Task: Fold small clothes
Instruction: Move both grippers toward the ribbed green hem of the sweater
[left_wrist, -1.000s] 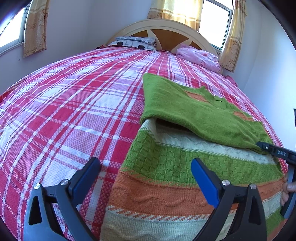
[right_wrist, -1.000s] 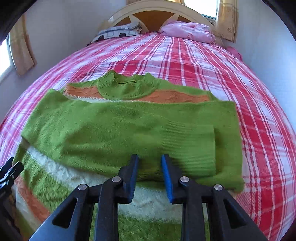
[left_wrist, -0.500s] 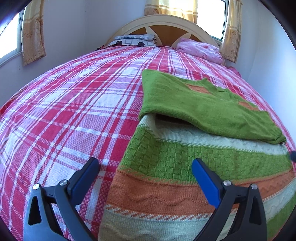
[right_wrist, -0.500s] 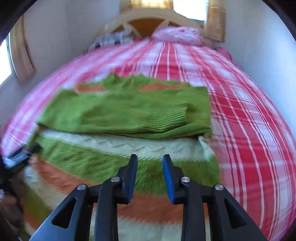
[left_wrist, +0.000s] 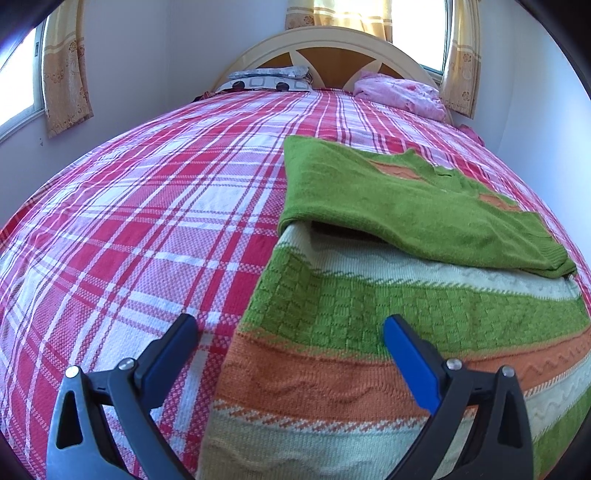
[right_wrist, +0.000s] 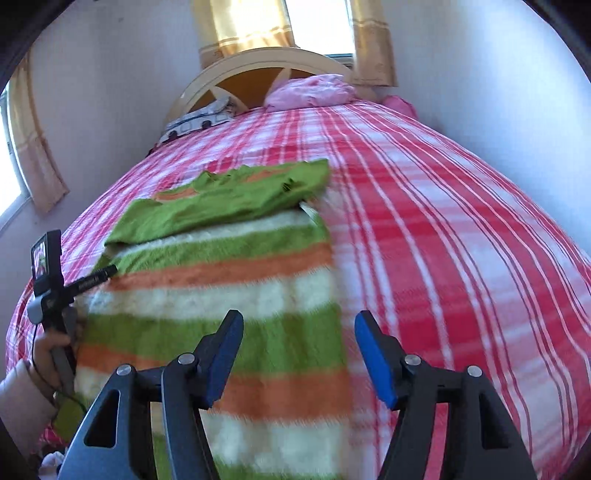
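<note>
A striped green, orange and cream knit sweater (left_wrist: 369, 332) lies flat on the red plaid bed cover (left_wrist: 147, 221), its green sleeves (left_wrist: 406, 206) folded across the chest. My left gripper (left_wrist: 288, 343) is open and empty, low over the sweater's left hem edge. In the right wrist view the sweater (right_wrist: 229, 273) lies ahead and to the left. My right gripper (right_wrist: 299, 350) is open and empty over the sweater's lower right edge. The left gripper's handle and the hand holding it (right_wrist: 51, 295) show at the left of that view.
Pillows (left_wrist: 269, 79) and a pink bundle (left_wrist: 399, 92) lie by the headboard (left_wrist: 332, 48) at the far end. Walls run close along the right side. Curtained windows (left_wrist: 66, 66) are on the left and behind the headboard.
My right gripper has drawn back from the folded sleeves towards the hem and opened from nearly shut. The left gripper has barely moved.
</note>
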